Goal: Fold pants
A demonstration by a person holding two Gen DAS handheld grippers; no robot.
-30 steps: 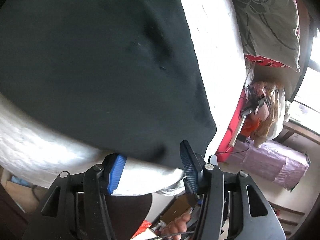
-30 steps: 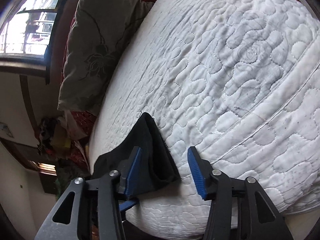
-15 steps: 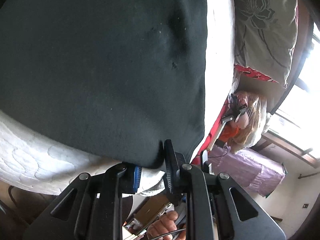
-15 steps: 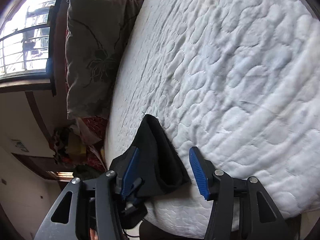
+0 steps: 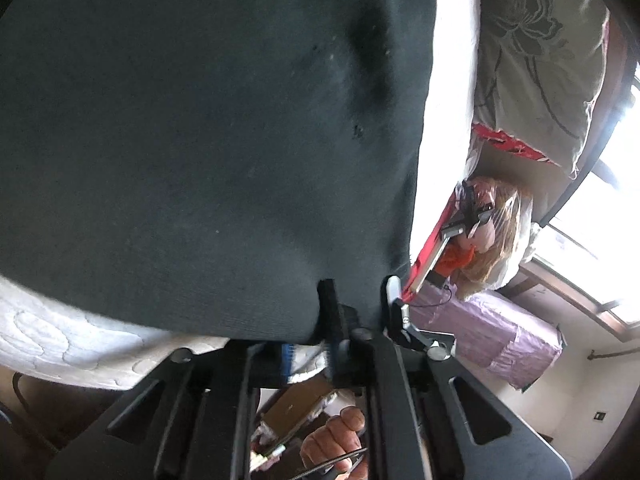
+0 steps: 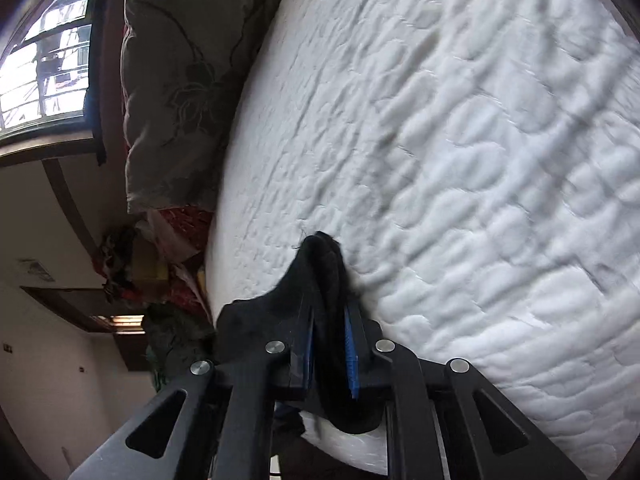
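Observation:
The black pants (image 5: 208,132) lie spread on the white quilted mattress (image 5: 60,344) and fill most of the left wrist view. My left gripper (image 5: 312,320) is shut on the near edge of the pants, close to their right corner. In the right wrist view a corner of the black pants (image 6: 320,268) sticks up between the blue pads, on the near left part of the mattress (image 6: 460,160). My right gripper (image 6: 326,320) is shut on that corner.
A grey flowered pillow (image 6: 180,72) lies at the head of the bed, also in the left wrist view (image 5: 532,48). Beside the bed are a purple covered box (image 5: 492,332), a window (image 6: 36,64) and clutter on the floor (image 6: 132,264).
Both grippers have closed: the left on the pants' near edge, the right on the pants' corner. Both have moved in closer to the cloth.

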